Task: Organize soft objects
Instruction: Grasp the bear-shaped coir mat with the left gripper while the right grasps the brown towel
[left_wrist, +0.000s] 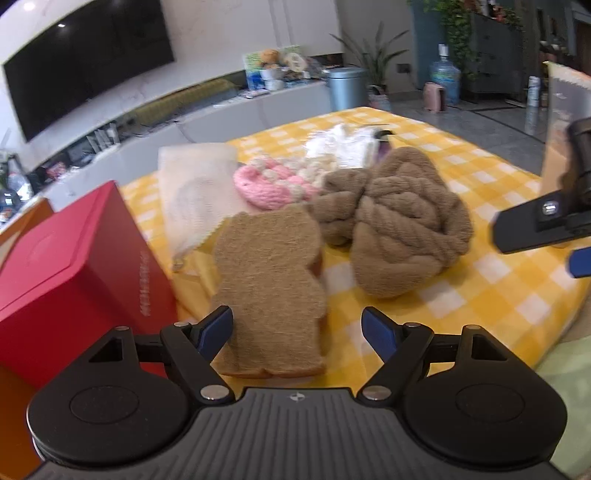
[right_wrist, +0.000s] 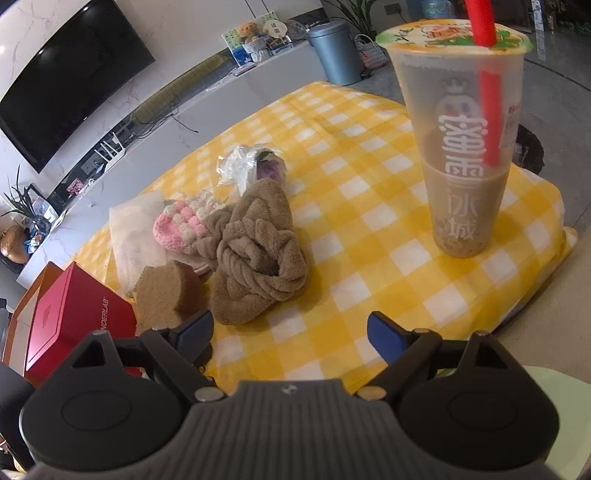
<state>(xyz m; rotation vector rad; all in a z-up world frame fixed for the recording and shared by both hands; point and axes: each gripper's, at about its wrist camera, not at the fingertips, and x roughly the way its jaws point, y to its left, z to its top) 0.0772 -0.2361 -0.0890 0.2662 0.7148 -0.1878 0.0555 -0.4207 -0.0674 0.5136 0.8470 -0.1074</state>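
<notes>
A flat brown bear-shaped sponge (left_wrist: 269, 291) (right_wrist: 162, 291) lies on the yellow checked cloth (left_wrist: 461, 295). Its near end sits between the spread fingers of my left gripper (left_wrist: 297, 332), which is open, and the pads do not press on it. Right of the sponge is a brown braided plush bundle (left_wrist: 399, 218) (right_wrist: 258, 251). A pink and white knitted piece (left_wrist: 273, 181) (right_wrist: 181, 225) lies behind it. My right gripper (right_wrist: 290, 332) hangs open over bare cloth in front of the plush. One of its fingers (left_wrist: 532, 221) shows at the right edge of the left wrist view.
A red box (left_wrist: 74, 266) (right_wrist: 74, 314) stands close on the left. A white mesh cloth (left_wrist: 195, 192) and a crumpled plastic bag (right_wrist: 243, 166) lie behind the soft things. A tall drink cup with a red straw (right_wrist: 465, 147) stands at the right.
</notes>
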